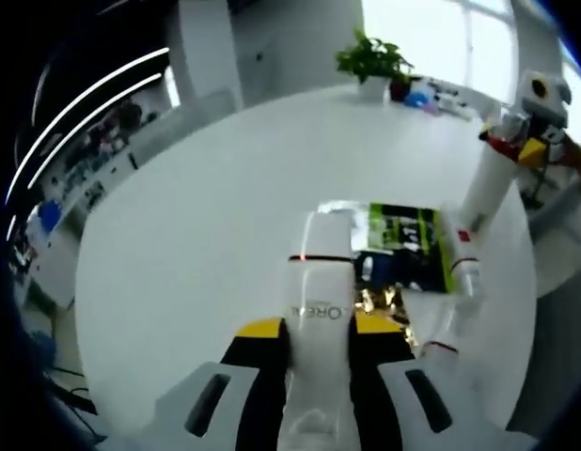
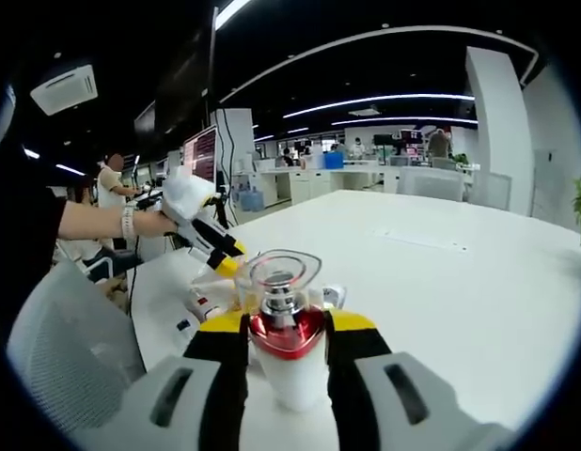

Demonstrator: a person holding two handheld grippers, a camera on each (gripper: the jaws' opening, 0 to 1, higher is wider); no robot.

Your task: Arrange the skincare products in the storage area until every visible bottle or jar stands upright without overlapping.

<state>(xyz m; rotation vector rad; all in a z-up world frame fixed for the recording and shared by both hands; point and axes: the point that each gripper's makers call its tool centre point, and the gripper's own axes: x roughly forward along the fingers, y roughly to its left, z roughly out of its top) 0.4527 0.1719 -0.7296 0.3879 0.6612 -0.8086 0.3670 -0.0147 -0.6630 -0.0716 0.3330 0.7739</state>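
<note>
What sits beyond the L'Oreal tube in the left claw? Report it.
Past the L'Oreal tube lies a green-and-black packet flat on the white table; its near left part is covered by the tube.

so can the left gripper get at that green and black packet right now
Probably not yet. The left gripper is already shut on a white L'Oreal bottle, so its jaws are full. The green and black packet lies just ahead on the white table with nothing between.
</note>
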